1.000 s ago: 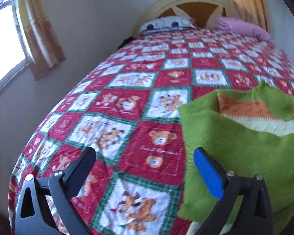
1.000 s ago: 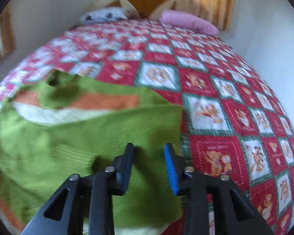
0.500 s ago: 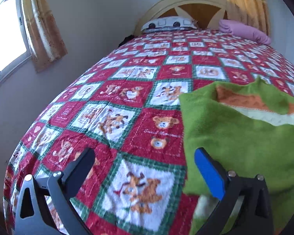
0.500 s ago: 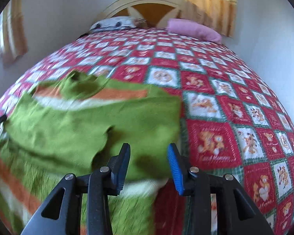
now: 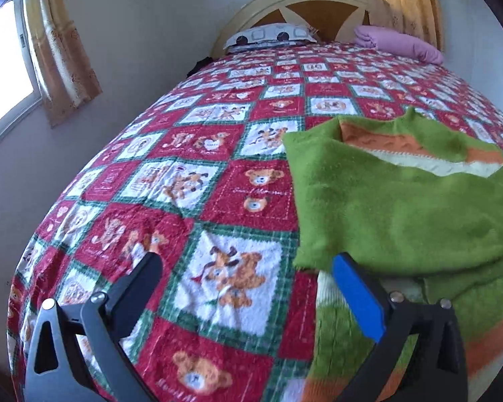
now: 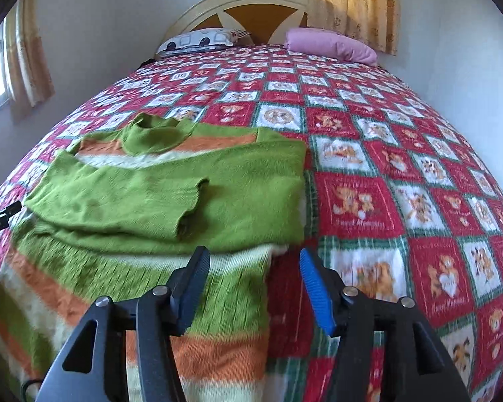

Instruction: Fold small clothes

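Fuzzy green knit sweater with orange and cream stripes [image 6: 171, 197] is lying spread out on the bed, on top of the red, white and green teddy-bear patchwork bedspread [image 6: 385, 174], toward the near end of it. Both sleeves are sitting folded in across the chest, one cuff overlapping the other around the middle, and the striped hem is running down toward the cameras.

Right gripper [image 6: 255, 288] is hovering low over the sweater's bottom right corner. Its jaws are opening right now and nothing is caught between them; you're just looking through the gap at the edge of the striped hem and a strip of bedspread. The darker finger is sitting over the knit, the blue-padded one over the quilt just beside the sweater's edge. It's pointing steeply down toward the bed.

Left gripper [image 5: 244, 281] is spread wide and empty too. It's over the sweater's other side, with the blue pad just at the corner of the folded green sleeve and the black finger well out over a bear square of the bedspread. Can't tell whether that pad is actually touching the fabric. Same downward tilt.

Up at the far end there's a cream and brown arched wooden headboard [image 6: 244, 10], a white patterned pillow [image 6: 198, 42] and a pink pillow [image 6: 332, 45].
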{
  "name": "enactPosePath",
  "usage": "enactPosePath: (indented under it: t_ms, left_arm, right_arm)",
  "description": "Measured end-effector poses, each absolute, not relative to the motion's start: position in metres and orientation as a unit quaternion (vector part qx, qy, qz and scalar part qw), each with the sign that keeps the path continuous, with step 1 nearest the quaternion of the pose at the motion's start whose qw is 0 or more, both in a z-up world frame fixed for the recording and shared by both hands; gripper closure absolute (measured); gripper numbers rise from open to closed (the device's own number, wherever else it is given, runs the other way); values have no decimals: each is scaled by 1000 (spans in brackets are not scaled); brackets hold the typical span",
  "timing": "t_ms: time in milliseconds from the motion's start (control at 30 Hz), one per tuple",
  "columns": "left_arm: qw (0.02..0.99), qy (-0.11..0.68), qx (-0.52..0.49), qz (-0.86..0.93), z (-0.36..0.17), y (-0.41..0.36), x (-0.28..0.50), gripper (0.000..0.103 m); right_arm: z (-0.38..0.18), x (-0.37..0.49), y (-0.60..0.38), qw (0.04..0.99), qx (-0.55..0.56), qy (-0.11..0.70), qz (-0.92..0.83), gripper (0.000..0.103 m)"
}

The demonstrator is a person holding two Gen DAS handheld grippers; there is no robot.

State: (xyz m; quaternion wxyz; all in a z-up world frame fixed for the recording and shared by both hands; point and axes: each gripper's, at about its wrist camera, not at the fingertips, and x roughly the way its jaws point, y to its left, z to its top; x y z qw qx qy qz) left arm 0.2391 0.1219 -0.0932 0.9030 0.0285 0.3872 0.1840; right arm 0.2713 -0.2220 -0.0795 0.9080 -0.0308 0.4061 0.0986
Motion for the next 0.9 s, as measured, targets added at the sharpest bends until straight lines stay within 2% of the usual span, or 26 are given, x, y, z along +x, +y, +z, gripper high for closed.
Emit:
enactPosePath:
  t_ms: [900]
  left_arm:
    - [915,386,15,120,-89,86,165,0]
  right_arm:
    - [-68,192,-197,901,-31,407,148,43]
